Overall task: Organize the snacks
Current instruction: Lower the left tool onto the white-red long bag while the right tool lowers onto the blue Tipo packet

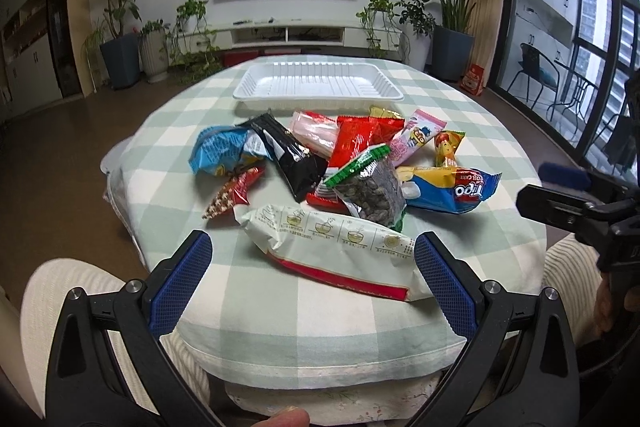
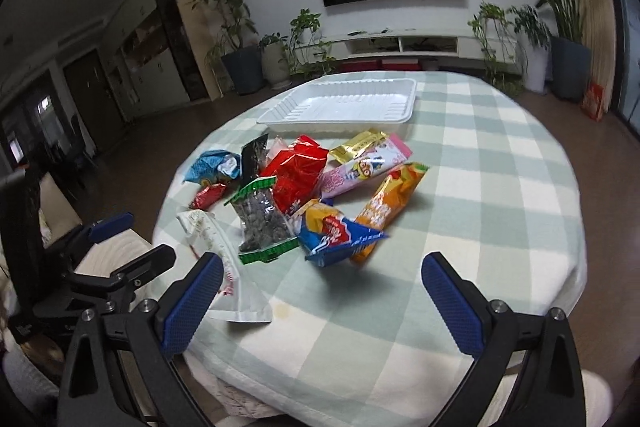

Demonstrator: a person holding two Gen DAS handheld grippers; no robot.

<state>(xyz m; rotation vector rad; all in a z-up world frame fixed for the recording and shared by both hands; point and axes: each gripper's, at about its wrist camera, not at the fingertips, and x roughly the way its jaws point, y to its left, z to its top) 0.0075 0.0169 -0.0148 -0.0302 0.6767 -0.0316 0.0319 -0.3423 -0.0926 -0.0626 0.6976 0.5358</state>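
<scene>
A pile of snack packets lies mid-table on the green checked cloth [image 1: 256, 311]. A long white packet [image 1: 332, 251] lies nearest, just beyond my open left gripper [image 1: 312, 255], whose blue pads [image 1: 182, 283] hold nothing. Behind it lie a clear seed bag [image 1: 370, 187], a blue Tipo cake packet [image 1: 452, 189], a black packet [image 1: 290, 155] and a red packet [image 1: 362, 141]. An empty white tray [image 1: 318, 83] sits at the far side. My right gripper [image 2: 322, 273] is open and empty, hovering short of the Tipo packet [image 2: 336, 233] and an orange packet [image 2: 390, 205]. The tray [image 2: 344, 103] lies beyond.
The other gripper shows at the right edge [image 1: 576, 207] of the left view and at the left edge [image 2: 108, 267] of the right view. A person's knees in pale ribbed fabric [image 1: 60, 291] sit under the near table edge. Plants and a TV stand [image 1: 288, 35] line the far wall.
</scene>
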